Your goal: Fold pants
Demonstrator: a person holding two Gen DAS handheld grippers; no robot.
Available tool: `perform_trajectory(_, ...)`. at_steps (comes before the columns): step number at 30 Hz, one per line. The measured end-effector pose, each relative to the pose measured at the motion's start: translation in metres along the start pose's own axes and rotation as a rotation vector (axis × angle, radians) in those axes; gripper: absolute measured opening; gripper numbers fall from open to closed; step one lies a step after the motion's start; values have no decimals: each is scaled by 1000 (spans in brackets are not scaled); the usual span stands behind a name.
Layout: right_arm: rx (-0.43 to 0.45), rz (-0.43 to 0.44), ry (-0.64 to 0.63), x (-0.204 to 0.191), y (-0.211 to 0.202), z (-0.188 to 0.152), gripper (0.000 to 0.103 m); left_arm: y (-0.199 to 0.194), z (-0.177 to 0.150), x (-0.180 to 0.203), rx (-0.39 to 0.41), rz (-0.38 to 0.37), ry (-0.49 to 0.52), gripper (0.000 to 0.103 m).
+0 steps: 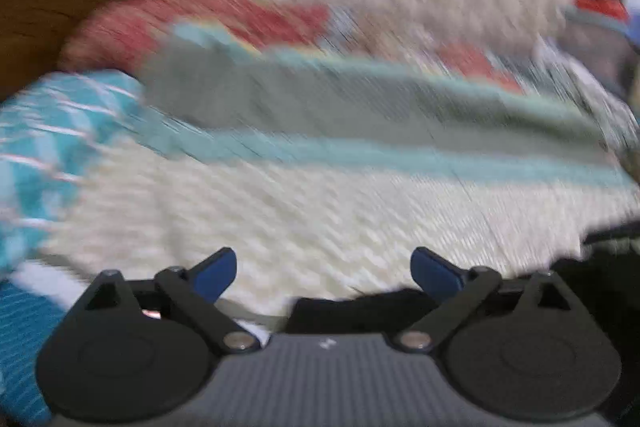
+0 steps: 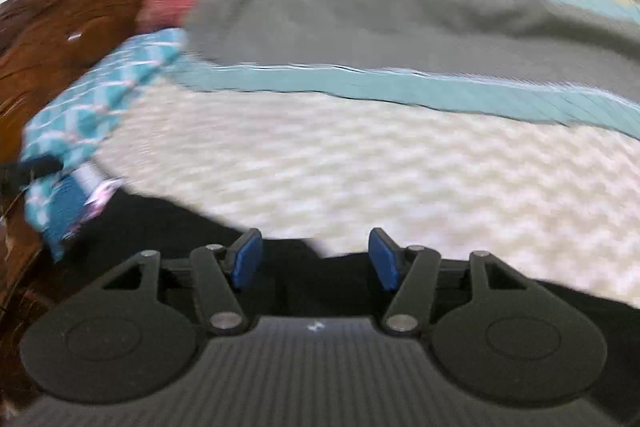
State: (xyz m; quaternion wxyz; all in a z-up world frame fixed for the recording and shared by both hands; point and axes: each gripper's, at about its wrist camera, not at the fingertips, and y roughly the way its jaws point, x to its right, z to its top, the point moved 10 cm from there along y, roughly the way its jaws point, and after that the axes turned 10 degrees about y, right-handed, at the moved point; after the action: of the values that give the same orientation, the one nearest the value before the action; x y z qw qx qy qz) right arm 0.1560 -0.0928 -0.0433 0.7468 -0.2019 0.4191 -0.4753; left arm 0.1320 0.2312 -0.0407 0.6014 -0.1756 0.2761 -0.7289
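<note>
Both views are blurred by motion. The black pants [image 1: 360, 311] lie on a cream textured bedspread [image 1: 320, 211], just below and behind my left gripper [image 1: 324, 269], which is open and empty with blue pads [image 1: 214, 273] wide apart. In the right wrist view the black pants [image 2: 168, 227] spread under and to the left of my right gripper [image 2: 316, 259], which is open and empty above the cloth's edge. The cream bedspread [image 2: 360, 167] lies ahead of it.
A grey blanket with teal border [image 1: 320, 107] lies across the bed beyond; it also shows in the right wrist view [image 2: 400, 31]. A teal patterned pillow [image 2: 92, 99] sits left, red patterned bedding [image 1: 240, 19] behind, and a brown wooden headboard [image 2: 60, 27] at far left.
</note>
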Motion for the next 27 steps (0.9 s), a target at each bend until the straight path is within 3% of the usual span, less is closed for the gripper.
perform_trajectory(3,-84,-19,92,23,21,-1,62,49,-16,29,-126,-97,73,95)
perform_trajectory(4,-116,-19,111,26,30,-7,62,60,-23,38,-151,-112,105,79)
perform_trajectory(5,-151,-16,123,28,39,-14,62,67,-30,45,-174,-105,148,54)
perform_trajectory(6,-196,1,114,25,45,-24,53,68,-34,50,-181,-69,191,47)
perform_trajectory(7,-226,13,74,16,50,-34,24,64,-36,52,-171,-45,219,36)
perform_trajectory(8,-228,15,20,4,49,-40,14,58,-34,53,-154,-54,213,11)
perform_trajectory(9,-207,18,-25,-5,47,-39,14,48,-35,51,-133,-60,185,7)
perform_trajectory(11,-72,19,-51,-10,33,-10,13,36,-19,38,-86,1,134,6)
perform_trajectory(13,54,54,78,5,16,30,11,27,-10,25,-40,20,50,6)
perform_trajectory(15,156,12,165,24,13,57,5,38,-12,18,-58,24,3,6)
perform_trajectory(18,107,-48,232,38,48,53,6,64,-29,22,-137,50,2,7)
perform_trajectory(21,73,-114,179,38,68,36,10,74,-36,26,-170,127,69,28)
perform_trajectory(23,112,-76,218,40,54,37,16,69,-35,23,-180,167,78,48)
perform_trajectory(24,134,-46,253,44,40,35,28,64,-34,21,-182,169,72,51)
perform_trajectory(25,167,-23,278,47,24,35,33,59,-32,19,-184,165,61,54)
perform_trajectory(27,214,10,273,43,-5,31,33,40,-27,12,-161,145,9,55)
